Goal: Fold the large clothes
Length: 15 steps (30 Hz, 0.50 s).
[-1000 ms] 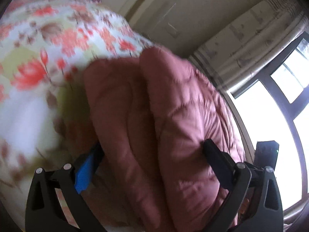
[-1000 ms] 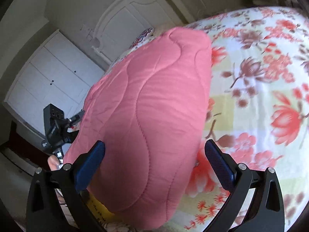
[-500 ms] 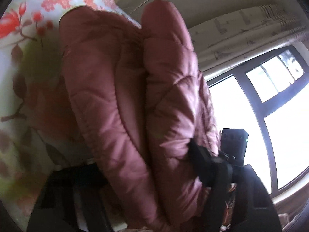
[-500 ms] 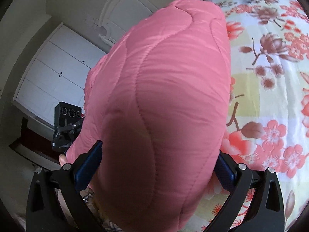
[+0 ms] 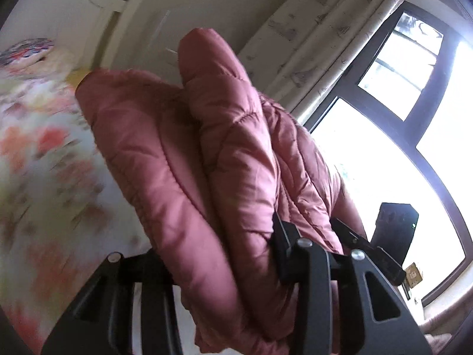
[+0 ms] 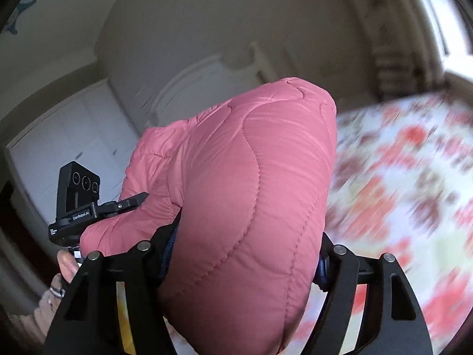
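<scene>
So my left gripper (image 5: 224,269) has just been closing and it's clamped on the pink puffer jacket (image 5: 207,183), a thick folded bundle squeezed between the two fingers; I count two fat padded rolls side by side in that view, plus thinner layers bunched against the right one. The right gripper (image 6: 245,254) has just been closing too, and both its pads are buried in the sides of the same one jacket (image 6: 242,195), so it's gripping as well. One jacket, two grippers, each on its own end. From the right wrist camera I can see the left gripper (image 6: 134,201) biting the far edge of the fabric, with the person's hand (image 6: 66,264) under it. The jacket hangs in the air above the bed (image 6: 414,177), out past its edge rather than lying on the floral sheet, which is badly blurred in both views. Around that: one white headboard (image 6: 207,88), white wardrobe doors (image 6: 68,136) on the left, one big dark-framed window (image 5: 399,118) with a curtain (image 5: 310,38) beside it. Plenty of open sheet to the right.
</scene>
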{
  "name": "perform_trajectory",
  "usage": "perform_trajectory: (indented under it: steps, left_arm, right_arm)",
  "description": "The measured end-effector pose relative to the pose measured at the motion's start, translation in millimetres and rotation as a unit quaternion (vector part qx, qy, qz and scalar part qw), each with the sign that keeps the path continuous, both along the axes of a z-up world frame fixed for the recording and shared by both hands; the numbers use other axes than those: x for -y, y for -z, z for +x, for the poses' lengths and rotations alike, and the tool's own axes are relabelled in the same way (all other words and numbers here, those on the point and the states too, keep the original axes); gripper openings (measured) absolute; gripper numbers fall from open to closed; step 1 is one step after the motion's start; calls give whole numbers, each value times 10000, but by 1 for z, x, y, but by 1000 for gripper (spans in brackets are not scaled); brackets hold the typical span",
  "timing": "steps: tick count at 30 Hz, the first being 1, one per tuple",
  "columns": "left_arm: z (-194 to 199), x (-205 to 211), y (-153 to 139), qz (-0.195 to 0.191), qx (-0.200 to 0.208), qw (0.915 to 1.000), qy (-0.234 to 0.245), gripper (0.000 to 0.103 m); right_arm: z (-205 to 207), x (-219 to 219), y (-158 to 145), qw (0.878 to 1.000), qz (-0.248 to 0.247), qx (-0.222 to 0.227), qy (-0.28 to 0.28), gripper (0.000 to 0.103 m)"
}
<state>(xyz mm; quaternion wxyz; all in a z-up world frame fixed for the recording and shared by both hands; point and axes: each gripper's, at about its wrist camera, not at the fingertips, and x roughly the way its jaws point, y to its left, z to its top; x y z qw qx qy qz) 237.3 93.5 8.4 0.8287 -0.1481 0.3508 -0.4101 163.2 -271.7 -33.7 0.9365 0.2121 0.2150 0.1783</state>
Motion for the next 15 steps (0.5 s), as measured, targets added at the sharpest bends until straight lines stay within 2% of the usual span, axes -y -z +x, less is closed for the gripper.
perform_trajectory:
  steps: [2, 4, 5, 6, 7, 8, 10, 11, 13, 14, 15]
  left_arm:
    - [31, 20, 17, 32, -291, 9996, -65, 43]
    - [56, 37, 45, 210, -786, 9964, -235, 44]
    - [68, 45, 69, 464, -1123, 9917, -411, 53]
    - [73, 45, 85, 445, -1243, 9897, -557, 61]
    - [75, 39, 96, 152, -1391, 9882, -616, 63]
    - [76, 34, 101, -13, -1528, 9861, -648, 66]
    - [72, 30, 101, -72, -1614, 9846, -675, 69]
    - [69, 30, 96, 65, -1474, 9866, -694, 71]
    - [68, 28, 85, 322, -1246, 9883, -815, 76]
    - [68, 20, 79, 370, -1142, 9889, -877, 76]
    - [67, 12, 73, 343, -1045, 9891, -983, 76]
  right_arm:
    - [19, 26, -6, 9997, -40, -109, 203, 71]
    - [46, 45, 6, 9977, -82, -572, 364, 72]
    - [61, 48, 18, 9946, -182, -932, 421, 72]
    - [78, 50, 36, 9877, -327, -1441, 519, 75]
    - [85, 51, 51, 9821, -330, -1757, 596, 88]
    - [87, 53, 59, 9809, -176, -1822, 659, 91]
    - [79, 53, 58, 9819, -42, -1753, 720, 96]
    - [74, 52, 52, 9821, -133, -1699, 799, 96]
    - [53, 42, 29, 9821, -611, -1224, 1293, 96]
    - [40, 34, 16, 9807, -862, -799, 1561, 96]
    - [30, 24, 4, 9810, -1033, -401, 1595, 96]
